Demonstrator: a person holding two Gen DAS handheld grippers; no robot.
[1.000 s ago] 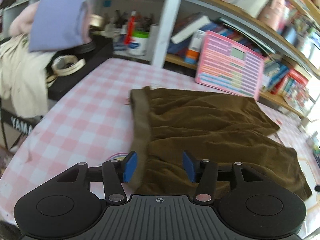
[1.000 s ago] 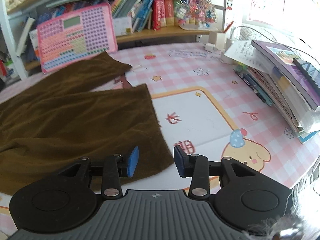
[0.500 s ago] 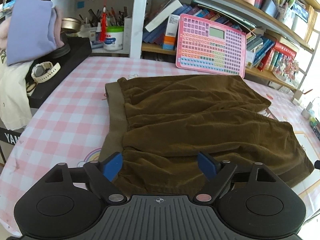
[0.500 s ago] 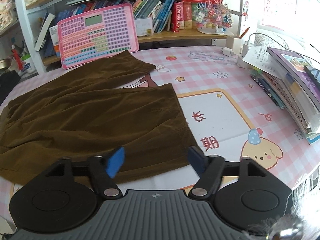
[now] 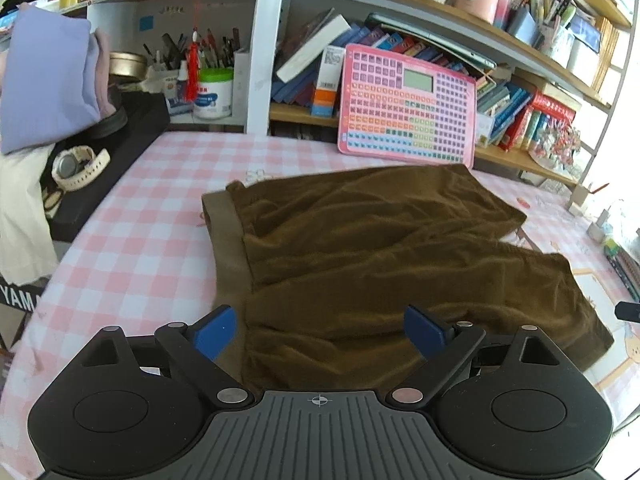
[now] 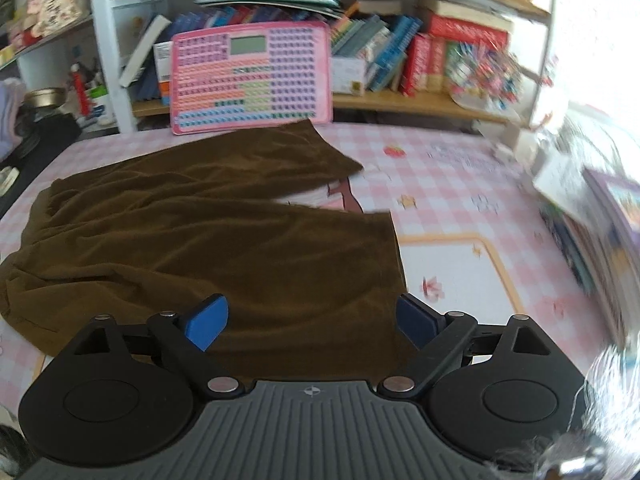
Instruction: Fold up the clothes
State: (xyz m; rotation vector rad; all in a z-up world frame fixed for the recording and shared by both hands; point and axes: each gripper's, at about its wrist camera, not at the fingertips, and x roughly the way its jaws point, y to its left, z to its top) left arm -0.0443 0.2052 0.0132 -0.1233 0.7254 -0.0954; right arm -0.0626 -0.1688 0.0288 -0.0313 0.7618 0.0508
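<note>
Matt brown velvety cloth shorts (image 5: 384, 256) lie on a smooth checked tablecloth (image 5: 144, 232).

I am in a home study or bedroom; crowded bookshelves (image 5: 520, 92) line the wall; a pink checked tablecloth (image 5: 152, 216) covers my table; a wristwatch (image 5: 76, 166) lies nearby.

1. White letters "YAM", cut off by the frame edge, stand on a black panel (image 5: 18, 300) far left of the left gripper (image 5: 320, 330).
2. Print on the book spines, jar label and pink keypad board is too small to read.
</note>
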